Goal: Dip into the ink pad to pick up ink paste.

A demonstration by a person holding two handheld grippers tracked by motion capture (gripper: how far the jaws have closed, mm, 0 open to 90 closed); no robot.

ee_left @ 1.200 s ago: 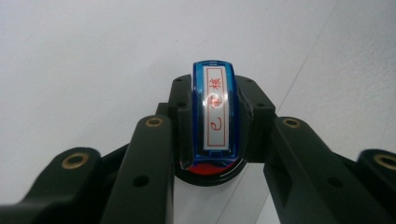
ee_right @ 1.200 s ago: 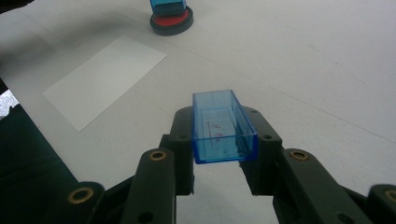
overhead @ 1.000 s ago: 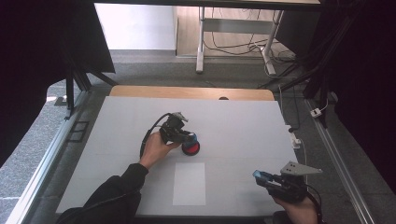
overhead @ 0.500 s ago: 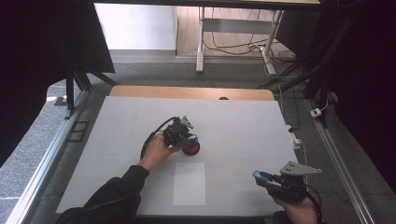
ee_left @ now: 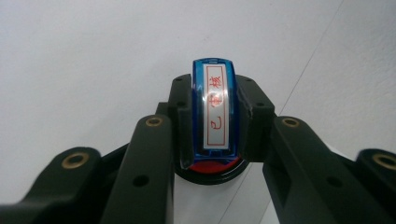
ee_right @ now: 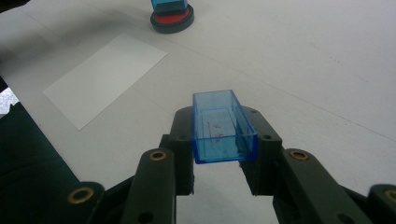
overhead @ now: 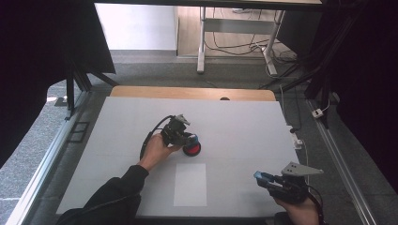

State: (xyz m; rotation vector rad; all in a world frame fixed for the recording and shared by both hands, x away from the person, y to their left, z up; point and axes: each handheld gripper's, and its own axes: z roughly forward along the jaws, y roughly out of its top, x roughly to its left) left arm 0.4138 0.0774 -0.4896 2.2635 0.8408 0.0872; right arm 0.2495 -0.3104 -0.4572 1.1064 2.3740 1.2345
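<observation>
- The left hand-held gripper (ee_left: 212, 116) squeezes the blue stamp (ee_left: 212, 109); the stamp sits on the red ink pad (overhead: 192, 149), just past the white paper (overhead: 190, 184) on the counter (overhead: 244, 122)
- The right hand-held gripper (ee_right: 224, 128) holds the blue cap (ee_right: 223, 126), near the paper's right side

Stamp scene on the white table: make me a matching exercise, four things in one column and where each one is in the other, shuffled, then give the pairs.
Things:
1. blue stamp
2. clear blue cap
3. red ink pad
4. white paper sheet

Places:
A. flat on the table, nearest the person
B. in the right gripper
C. in the left gripper
D. under the stamp

Pairs: 1-C, 2-B, 3-D, 4-A
</observation>
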